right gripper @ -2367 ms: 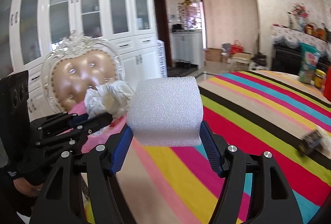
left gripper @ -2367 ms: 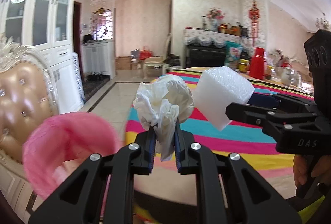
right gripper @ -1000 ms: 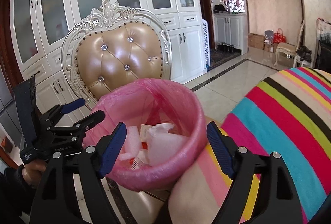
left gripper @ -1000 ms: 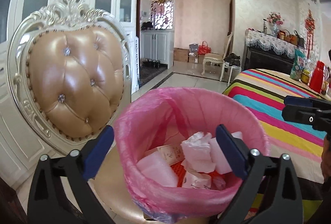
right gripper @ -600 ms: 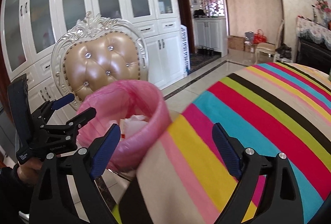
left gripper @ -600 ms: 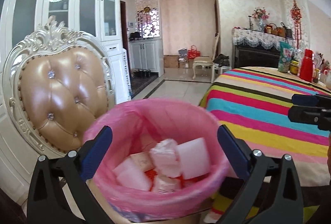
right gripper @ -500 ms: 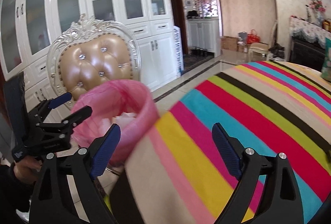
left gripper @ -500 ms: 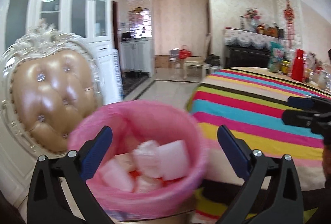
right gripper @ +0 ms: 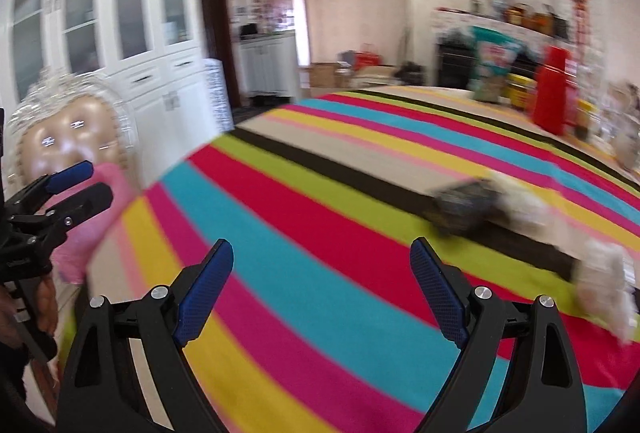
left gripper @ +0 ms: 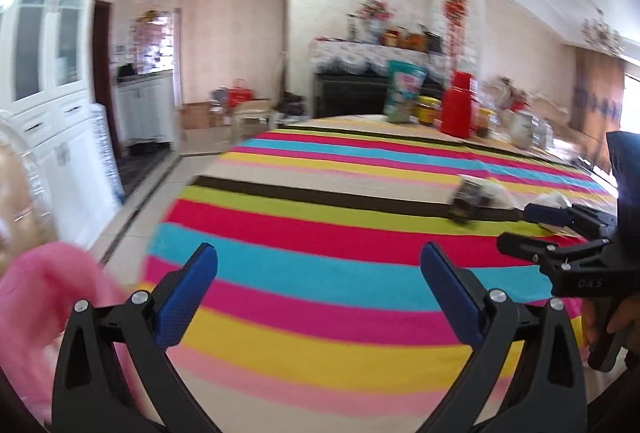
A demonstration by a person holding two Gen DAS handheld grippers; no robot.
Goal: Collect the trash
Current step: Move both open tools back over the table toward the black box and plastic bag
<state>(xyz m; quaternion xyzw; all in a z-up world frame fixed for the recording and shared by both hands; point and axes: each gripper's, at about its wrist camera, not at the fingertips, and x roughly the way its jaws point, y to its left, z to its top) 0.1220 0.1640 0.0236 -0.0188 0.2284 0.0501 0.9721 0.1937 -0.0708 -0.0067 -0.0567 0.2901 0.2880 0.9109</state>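
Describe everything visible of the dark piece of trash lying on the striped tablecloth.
The dark piece of trash lies on the striped tablecloth, across its black stripe and the lime-green one beside it. It is blurred: a small dark, boxy or crumpled shape, seemingly on its side, with something pale and translucent right behind it. What it is made of cannot be told. Nothing grips it; it lies ahead of the open right gripper, clear of its fingers. The left wrist view shows it too.
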